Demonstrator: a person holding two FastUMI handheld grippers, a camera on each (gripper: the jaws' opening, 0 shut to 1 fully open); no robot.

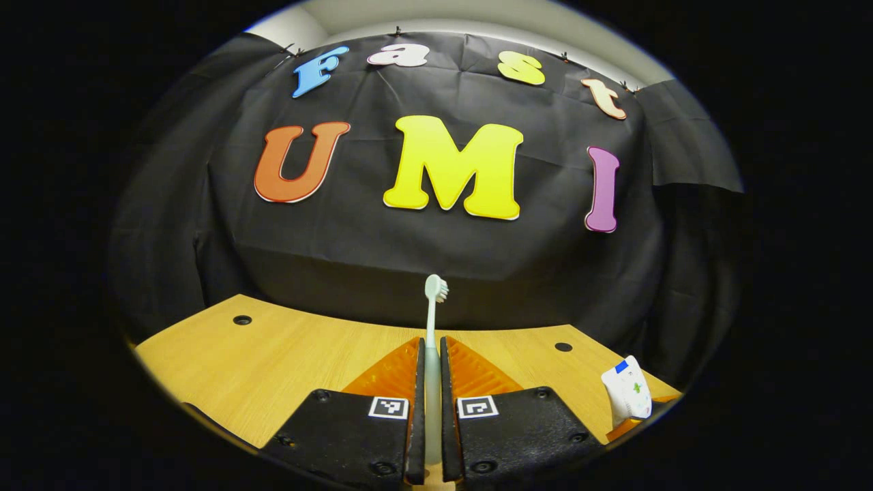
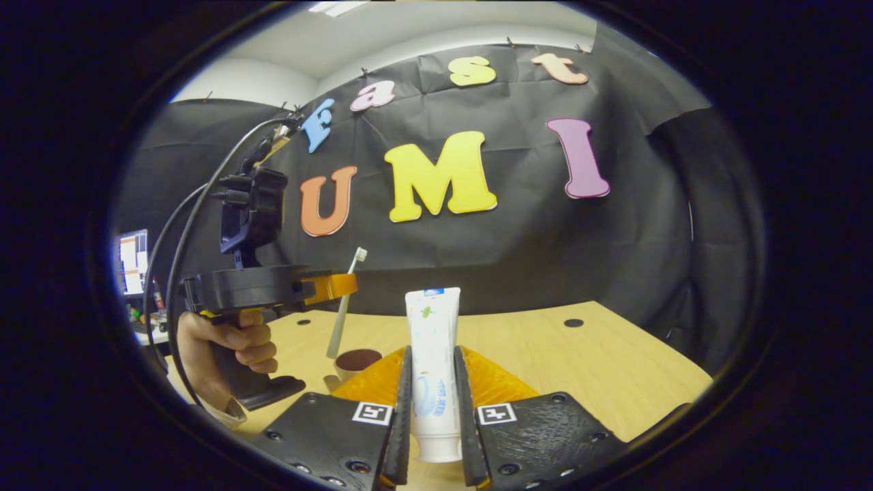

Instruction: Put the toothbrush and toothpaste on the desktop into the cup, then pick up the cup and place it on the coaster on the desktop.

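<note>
Wooden desktop (image 2: 614, 368): bare boards with round holes, spanning the booth floor. 
Left gripper (image 1: 431, 382): fingers pinch a toothbrush (image 1: 432, 320) by the handle, bristles up, lifted above the desktop. 
Right gripper (image 2: 432, 402): fingers pinch an upright toothpaste (image 2: 432, 341) tube. 
Hand (image 2: 232, 341): grasps the left gripper's handle. 
Cup (image 2: 356, 363): on the desktop, just below the toothbrush's lower end.
</note>
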